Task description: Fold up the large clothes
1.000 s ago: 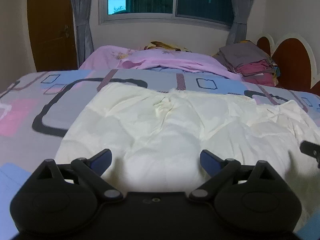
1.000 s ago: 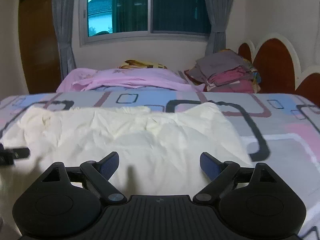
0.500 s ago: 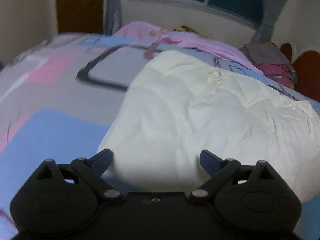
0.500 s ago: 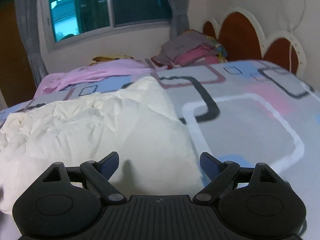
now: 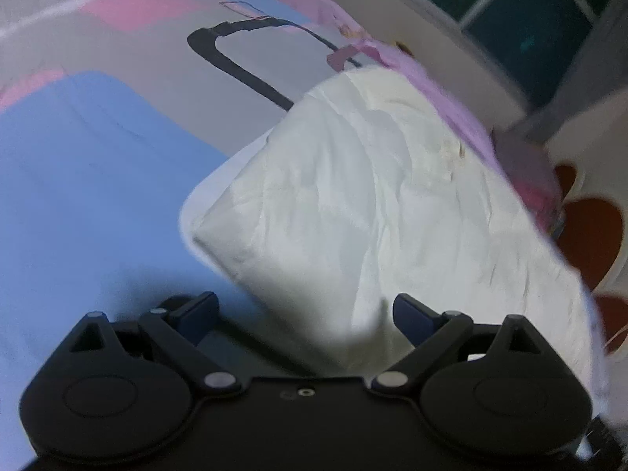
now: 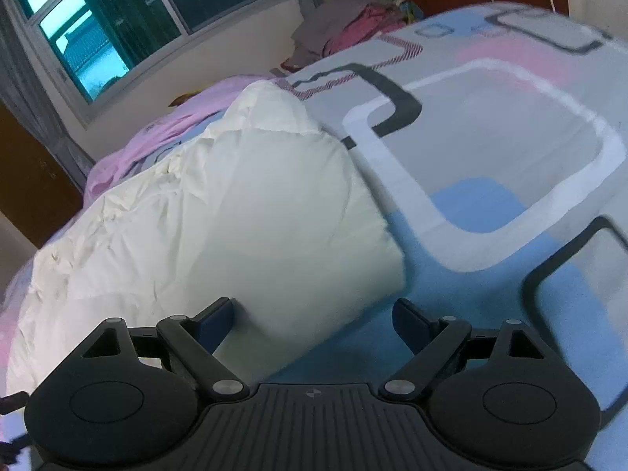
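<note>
A cream garment [image 5: 373, 204] lies spread and wrinkled across a bed [image 5: 98, 180] covered in a grey, blue and pink sheet printed with rounded rectangles. In the left wrist view its near corner points toward 9 o'clock, and the left gripper [image 5: 306, 310] sits low over that corner with its jaws spread wide, holding nothing. In the right wrist view the cloth [image 6: 243, 212] fills the frame from 9 to 12 o'clock, its near corner toward 4 o'clock just ahead of the right gripper [image 6: 314, 314], whose jaws are likewise spread wide and hold nothing. A window [image 6: 117, 11] stands at 11 o'clock, a pile of folded clothes [image 6: 349, 15] at 12 o'clock and a pink blanket [image 6: 157, 133] beyond the garment.
</note>
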{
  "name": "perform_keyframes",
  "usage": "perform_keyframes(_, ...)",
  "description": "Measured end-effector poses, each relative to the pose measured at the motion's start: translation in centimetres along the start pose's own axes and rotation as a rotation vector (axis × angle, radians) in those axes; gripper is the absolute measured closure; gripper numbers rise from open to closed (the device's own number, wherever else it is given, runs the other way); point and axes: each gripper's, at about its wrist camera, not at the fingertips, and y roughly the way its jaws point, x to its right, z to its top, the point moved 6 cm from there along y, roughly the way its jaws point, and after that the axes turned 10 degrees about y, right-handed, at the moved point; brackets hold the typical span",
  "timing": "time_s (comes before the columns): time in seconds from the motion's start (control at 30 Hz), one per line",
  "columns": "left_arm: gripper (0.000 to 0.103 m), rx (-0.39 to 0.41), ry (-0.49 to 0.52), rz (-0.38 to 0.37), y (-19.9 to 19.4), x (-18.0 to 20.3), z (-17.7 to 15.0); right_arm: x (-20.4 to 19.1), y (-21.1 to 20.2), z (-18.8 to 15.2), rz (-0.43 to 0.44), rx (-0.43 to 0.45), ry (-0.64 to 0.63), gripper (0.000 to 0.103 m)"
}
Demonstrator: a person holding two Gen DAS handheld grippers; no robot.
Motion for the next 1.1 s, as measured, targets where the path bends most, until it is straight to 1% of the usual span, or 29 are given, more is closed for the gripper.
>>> perform_keyframes(0.1, 0.013, 0.035, -0.030, -0.026, 1.0, -0.2, 0.9, -0.3, 1.1, 0.3, 0.018, -0.002, 0.040, 0.016)
perform_keyframes(0.2, 0.019, 0.055, -0.043, -0.021, 1.4, -0.1, 1.4, -0.7, 1.9, 0.8, 0.021, 0.009, 0.073, 0.016)
perform_keyframes(0.33, 0.040, 0.069, -0.069, -0.017, 1.9, -0.3, 2.0, -1.3, 2.5, 1.1, 0.004, 0.030, 0.056, 0.033)
perform_keyframes(0.37, 0.044, 0.070, -0.074, -0.016, 1.9, -0.4, 2.0, -1.5, 2.4, 1.1, 0.001, 0.037, 0.046, 0.035)
perform_keyframes(0.4, 0.046, 0.073, -0.074, -0.014, 1.9, -0.4, 2.0, -1.5, 2.4, 1.1, 0.002, 0.043, 0.040, 0.042)
perform_keyframes(0.43, 0.051, 0.072, -0.071, -0.014, 1.9, -0.4, 1.9, -1.7, 2.4, 1.1, 0.007, 0.046, 0.035, 0.045)
perform_keyframes(0.47, 0.057, 0.073, -0.067, -0.012, 1.8, -0.3, 1.9, -1.8, 2.2, 1.2, 0.012, 0.048, 0.032, 0.052)
perform_keyframes(0.53, 0.064, 0.078, -0.063, -0.008, 1.6, -0.2, 1.9, -2.1, 2.1, 1.3, 0.021, 0.049, 0.019, 0.062)
perform_keyframes(0.63, 0.072, 0.082, -0.055, -0.006, 1.1, 0.1, 2.1, -2.6, 1.7, 1.4, 0.031, 0.049, -0.010, 0.069)
perform_keyframes(0.67, 0.075, 0.084, -0.046, -0.006, 1.0, 0.3, 2.1, -2.7, 1.5, 1.4, 0.035, 0.051, -0.015, 0.070)
perform_keyframes(0.83, 0.082, 0.101, -0.006, -0.022, -0.3, 1.0, 2.5, -3.6, 0.5, 1.7, 0.056, 0.067, -0.037, 0.076)
perform_keyframes(1.0, 0.084, 0.121, 0.015, -0.049, -2.5, 1.3, 2.3, -3.9, -1.4, 1.5, 0.068, 0.078, -0.058, 0.079)
perform_keyframes(1.1, 0.084, 0.116, 0.023, -0.068, -4.1, 1.1, 1.5, -3.6, -3.2, 0.7, 0.070, 0.079, -0.054, 0.079)
